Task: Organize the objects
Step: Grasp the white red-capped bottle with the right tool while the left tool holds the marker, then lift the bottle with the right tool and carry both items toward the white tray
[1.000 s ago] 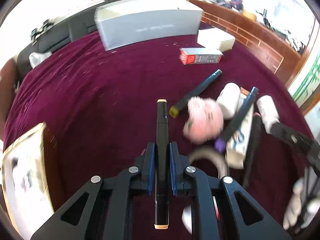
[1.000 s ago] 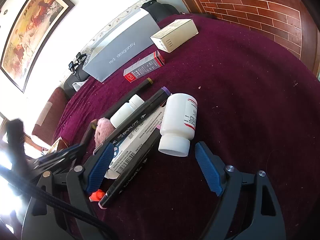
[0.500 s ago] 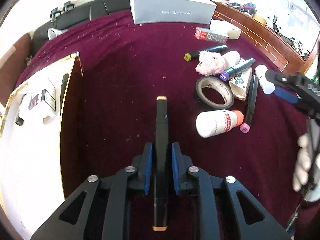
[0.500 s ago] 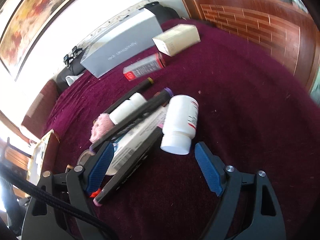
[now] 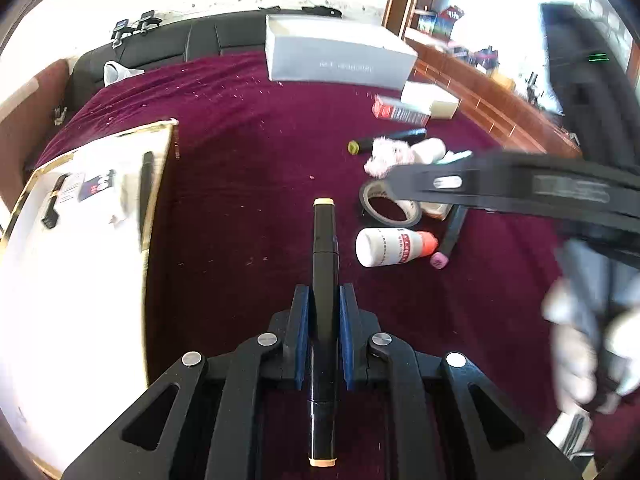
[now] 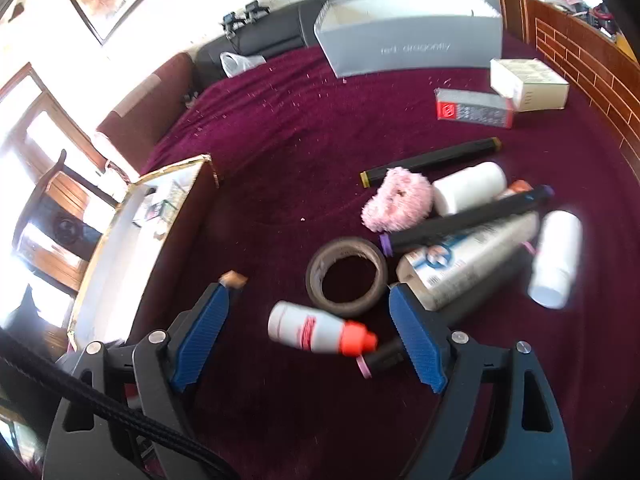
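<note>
Here, from the left wrist, the left tool [image 5: 323, 334] is clamped on a black marker [image 5: 324, 280] with tan end caps. Its long axis runs straight ahead between the fingers, far tip out over the maroon table [image 5: 240, 160], with a gold-rimmed box [image 5: 158, 184] to the left. From the right wrist, the right tool [image 6: 312, 336] stands wide, its jaws closing slightly with nothing gripped, above a white bottle with an orange cap [image 6: 320, 332] lying crosswise beside a roll of tape [image 6: 347, 277].
</note>
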Tool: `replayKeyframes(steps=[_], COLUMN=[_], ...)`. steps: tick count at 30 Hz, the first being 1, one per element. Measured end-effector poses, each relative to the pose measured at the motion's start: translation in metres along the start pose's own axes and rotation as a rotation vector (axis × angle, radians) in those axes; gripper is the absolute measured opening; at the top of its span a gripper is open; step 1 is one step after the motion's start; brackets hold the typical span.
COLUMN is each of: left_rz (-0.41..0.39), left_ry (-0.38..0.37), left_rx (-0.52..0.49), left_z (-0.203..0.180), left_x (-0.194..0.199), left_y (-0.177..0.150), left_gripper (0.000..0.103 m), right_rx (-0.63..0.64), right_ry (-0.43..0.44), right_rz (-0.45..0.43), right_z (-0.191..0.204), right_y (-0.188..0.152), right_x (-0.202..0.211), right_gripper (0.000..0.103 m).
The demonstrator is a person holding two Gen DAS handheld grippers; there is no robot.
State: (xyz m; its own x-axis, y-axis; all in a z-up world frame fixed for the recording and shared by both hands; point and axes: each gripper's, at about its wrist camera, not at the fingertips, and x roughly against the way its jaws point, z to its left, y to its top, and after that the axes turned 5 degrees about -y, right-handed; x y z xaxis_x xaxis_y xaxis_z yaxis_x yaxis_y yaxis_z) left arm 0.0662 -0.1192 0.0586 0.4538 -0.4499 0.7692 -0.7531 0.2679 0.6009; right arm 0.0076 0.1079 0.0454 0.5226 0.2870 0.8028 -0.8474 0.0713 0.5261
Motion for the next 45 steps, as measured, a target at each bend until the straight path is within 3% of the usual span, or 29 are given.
replayKeyframes(steps=[8, 17, 22, 24, 29, 41, 45], left_rz=[-0.029, -0.031, -0.036, -0.039, -0.063, -0.115, -0.129], left_ry=[-0.064, -0.068, -0.036, -0.021, 0.03, 0.069, 0.064], left_rx=[0.079, 0.098, 0.091, 0.082, 0.049, 0.036, 0.056], left_z=[0.025, 0.034, 0.036, 0.035, 0.032, 0.035, 0.04], left_x=[0.026, 0.024, 0.026, 0.027, 0.034, 0.055, 0.064], left_y=[-0.004, -0.01, -0.014, -0.014, -0.017, -0.021, -0.024], left_gripper=[0.012, 0.012, 0.012, 0.012, 0.012, 0.012, 0.012], right_rx=[0.043, 0.113, 0.164, 0.18, 0.178, 0.12, 0.107], right_ry=[-0.12, -0.285, -0.369, -0.366, -0.346, -0.233, -0.214], right_rz=[0.106, 0.123, 0.117, 0.114, 0.109, -0.011, 0.009], right_z=[0.026, 0.039, 0.052, 0.057, 0.059, 0.062, 0.059], right_y=[0.013, 0.013, 0.009, 0.008, 0.006, 0.012, 0.016], right_x=[-0.045, -0.061, -0.068, -0.068, -0.067, -0.008, -0.008], right_gripper=[0.063, 0.061, 0.044, 0.029, 0.01, 0.007, 0.008])
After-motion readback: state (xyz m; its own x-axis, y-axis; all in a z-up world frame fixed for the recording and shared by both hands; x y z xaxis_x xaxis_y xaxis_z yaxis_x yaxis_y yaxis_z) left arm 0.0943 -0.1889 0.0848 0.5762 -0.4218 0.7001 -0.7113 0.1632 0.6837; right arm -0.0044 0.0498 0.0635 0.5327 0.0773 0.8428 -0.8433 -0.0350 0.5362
